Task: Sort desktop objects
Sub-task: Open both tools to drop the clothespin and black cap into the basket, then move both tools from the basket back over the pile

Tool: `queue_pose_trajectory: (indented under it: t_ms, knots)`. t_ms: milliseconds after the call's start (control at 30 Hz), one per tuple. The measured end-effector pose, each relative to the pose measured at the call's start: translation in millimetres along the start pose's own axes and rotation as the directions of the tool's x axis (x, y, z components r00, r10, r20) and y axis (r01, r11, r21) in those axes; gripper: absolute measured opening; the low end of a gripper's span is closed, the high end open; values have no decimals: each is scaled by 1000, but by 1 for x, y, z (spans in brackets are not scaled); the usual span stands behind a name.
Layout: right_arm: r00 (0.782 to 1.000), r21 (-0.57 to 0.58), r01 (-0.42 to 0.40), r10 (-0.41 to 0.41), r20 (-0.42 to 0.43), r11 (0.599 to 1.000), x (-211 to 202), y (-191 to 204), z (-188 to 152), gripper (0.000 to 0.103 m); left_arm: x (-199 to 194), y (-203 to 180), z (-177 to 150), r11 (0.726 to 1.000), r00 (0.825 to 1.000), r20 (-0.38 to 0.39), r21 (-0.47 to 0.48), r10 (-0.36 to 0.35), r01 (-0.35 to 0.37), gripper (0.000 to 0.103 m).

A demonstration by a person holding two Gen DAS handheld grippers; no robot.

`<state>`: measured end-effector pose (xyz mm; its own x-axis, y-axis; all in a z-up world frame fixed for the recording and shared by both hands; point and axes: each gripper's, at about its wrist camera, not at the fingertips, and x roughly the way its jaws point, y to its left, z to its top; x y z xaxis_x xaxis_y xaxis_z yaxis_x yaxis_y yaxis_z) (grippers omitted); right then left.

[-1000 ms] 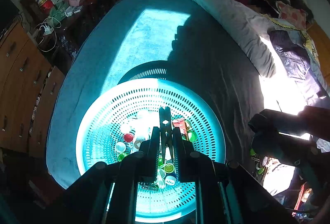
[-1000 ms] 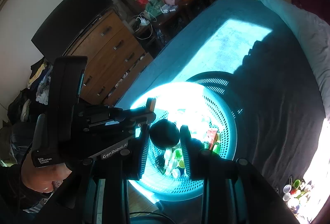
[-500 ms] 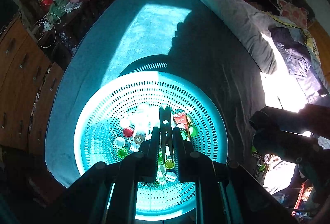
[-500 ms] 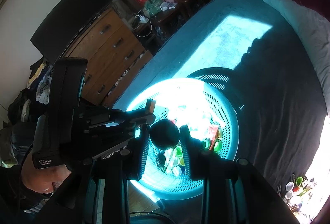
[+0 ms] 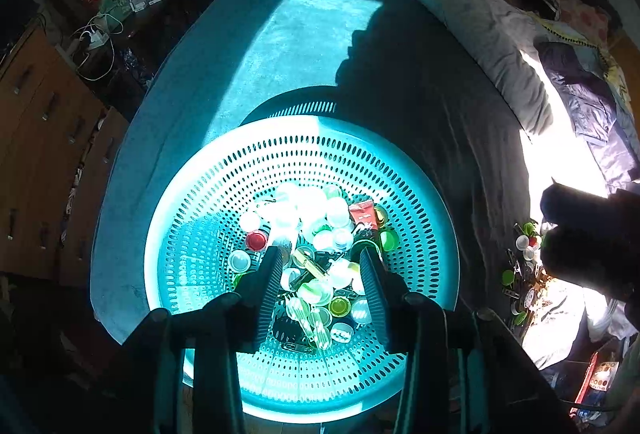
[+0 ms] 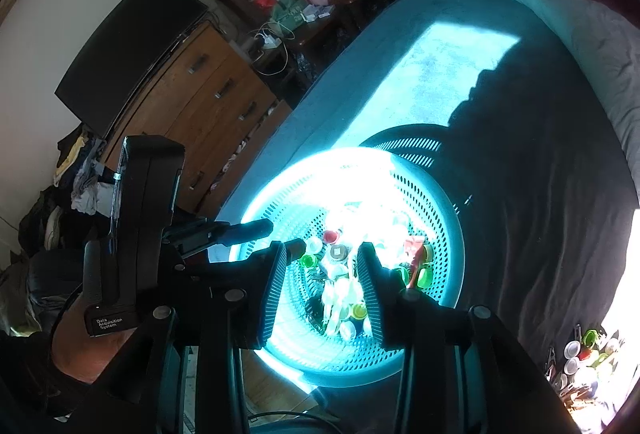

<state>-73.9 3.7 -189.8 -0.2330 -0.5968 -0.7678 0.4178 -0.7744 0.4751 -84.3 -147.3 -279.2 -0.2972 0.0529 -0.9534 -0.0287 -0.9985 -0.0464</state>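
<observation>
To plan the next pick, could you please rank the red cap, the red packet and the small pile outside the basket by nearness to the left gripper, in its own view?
1. Red cap, just left of the left gripper.
2. Red packet, ahead to the right.
3. Small pile, far right, outside the basket.

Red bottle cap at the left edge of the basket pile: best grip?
Take the red bottle cap across its round rim, dropping in from above. It lies flat, open side up. Its left side faces bare basket floor; white caps crowd its right.
</observation>
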Motion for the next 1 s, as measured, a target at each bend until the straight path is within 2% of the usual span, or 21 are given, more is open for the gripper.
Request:
queue_pose_trajectory:
  t_ms: [200, 333, 433, 533, 667, 833, 933, 1000]
  knots:
    - [1000, 9, 3, -3, 3, 1000, -2, -2, -4, 43, 1, -1, 1, 1000, 1000, -1, -1, 2, -2, 41]
    - [1000, 24, 1, -1, -1, 1000, -3, -6, -7, 51, 5, -7, 0, 1000, 1000, -12, 7, -8, 8, 41]
    - [1000, 32, 2, -1, -31, 999, 0, -13, -16, 58, 12, -17, -1, 999, 999, -31, 29, -24, 25, 41]
    - [998, 54, 1, 2, -65, 999, 3, -26, -33, 58, 24, -36, -5, 997, 998, -59, 64, -32, 36, 41]
    - [996, 124, 23, -12, -93, 992, -4, -57, -72, 59, 43, -79, -9, 988, 994, -100, 140, -49, 63, 41]
    - [992, 268, 87, -60, -109, 960, -27, -116, -139, 61, 69, -151, -22, 957, 983, -162, 258, -91, 131, 41]
    - [987, 364, 138, -99, -125, 921, -46, -154, -185, 62, 90, -194, -35, 934, 965, -231, 300, -126, 194, 42]
    - [984, 419, 166, -119, -135, 893, -60, -177, -213, 62, 109, -216, -46, 929, 941, -297, 275, -162, 247, 42]
